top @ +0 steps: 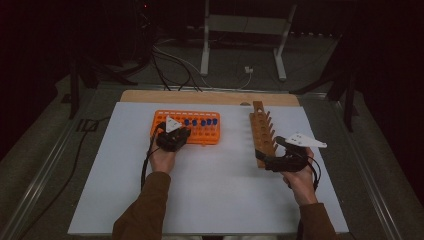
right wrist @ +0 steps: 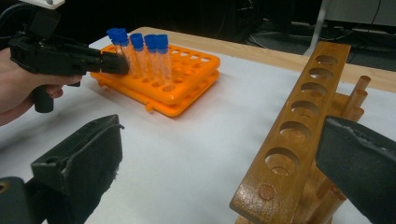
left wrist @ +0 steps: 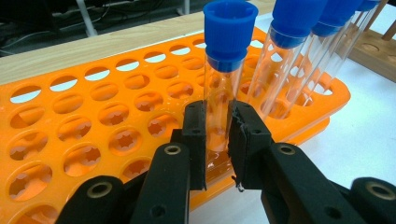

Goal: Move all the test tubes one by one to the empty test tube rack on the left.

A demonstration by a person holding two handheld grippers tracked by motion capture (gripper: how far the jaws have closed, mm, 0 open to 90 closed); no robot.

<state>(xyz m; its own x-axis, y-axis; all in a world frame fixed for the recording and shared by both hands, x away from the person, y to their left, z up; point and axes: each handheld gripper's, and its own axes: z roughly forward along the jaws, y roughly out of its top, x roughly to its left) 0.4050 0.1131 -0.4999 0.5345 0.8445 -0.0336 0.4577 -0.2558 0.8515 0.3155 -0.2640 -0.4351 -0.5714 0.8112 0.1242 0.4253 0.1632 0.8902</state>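
The left tongs [left wrist: 217, 135] are closed on a tube [left wrist: 223, 79] — a clear one with a blue cap, gripped low on its glass by both pads while it stands upright in the orange rack [left wrist: 93, 116]. In the left gripper view, more capped tubes [left wrist: 289, 51] are seen in the same row just beyond it, leaning slightly away. In the high view the rack [top: 207, 136] lies on the white tabletop [top: 215, 190] left of centre, and the left tongs [top: 172, 136] are held at its near left corner.

The right tongs [right wrist: 219, 158] are wide open, and nothing is held. In the right gripper view the near end of the wooden rack [right wrist: 299, 126] lies between the two jaws, with clear gaps on both sides; its row of holes is empty as far as can be seen. In the high view the wooden rack [top: 261, 131] stands right of centre, well apart from the orange one, and the right tongs [top: 267, 161] are placed at its near end — whether any touch is made cannot be told.
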